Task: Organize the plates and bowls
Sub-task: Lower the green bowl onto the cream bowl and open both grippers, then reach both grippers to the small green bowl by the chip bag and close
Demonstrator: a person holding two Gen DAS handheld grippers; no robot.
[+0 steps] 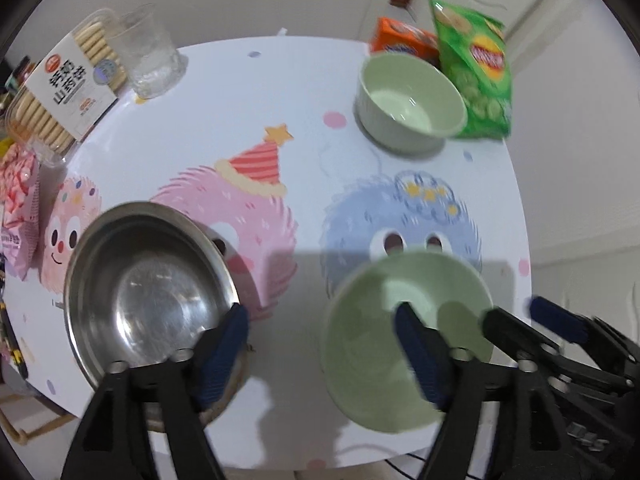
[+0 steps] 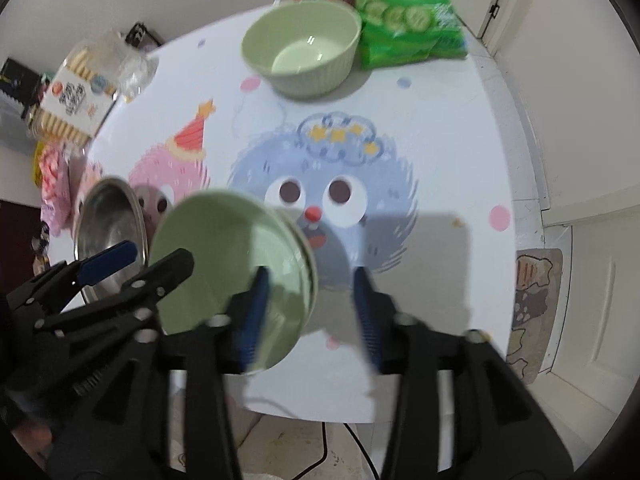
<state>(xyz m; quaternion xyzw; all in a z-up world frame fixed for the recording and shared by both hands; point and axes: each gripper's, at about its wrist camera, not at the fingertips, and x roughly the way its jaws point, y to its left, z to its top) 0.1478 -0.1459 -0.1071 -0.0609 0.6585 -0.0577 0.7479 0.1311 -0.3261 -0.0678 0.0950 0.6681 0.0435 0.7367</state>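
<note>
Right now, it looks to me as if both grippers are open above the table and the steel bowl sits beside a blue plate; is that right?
Not quite: the plate beside the steel bowl is pale green, not blue, as the left wrist view shows. The left gripper and right gripper are indeed open above the table.

From my station I have two fisheye views, each mounted on a gripper and looking steeply down along its fingers at the round table (image 1: 304,80). The left wrist view sits over the table's near left, close above the steel bowl (image 1: 144,292), with the left gripper (image 1: 324,344) filling its lower edge. The right wrist view sits over the near right, close above the green plate (image 2: 224,256), its own right gripper (image 2: 312,300) in the foreground. Both views share the far green bowl (image 1: 412,100), the chip bag (image 1: 476,76), the biscuit box (image 1: 64,84) and the printed tabletop; each also catches the other gripper at its side.
</note>
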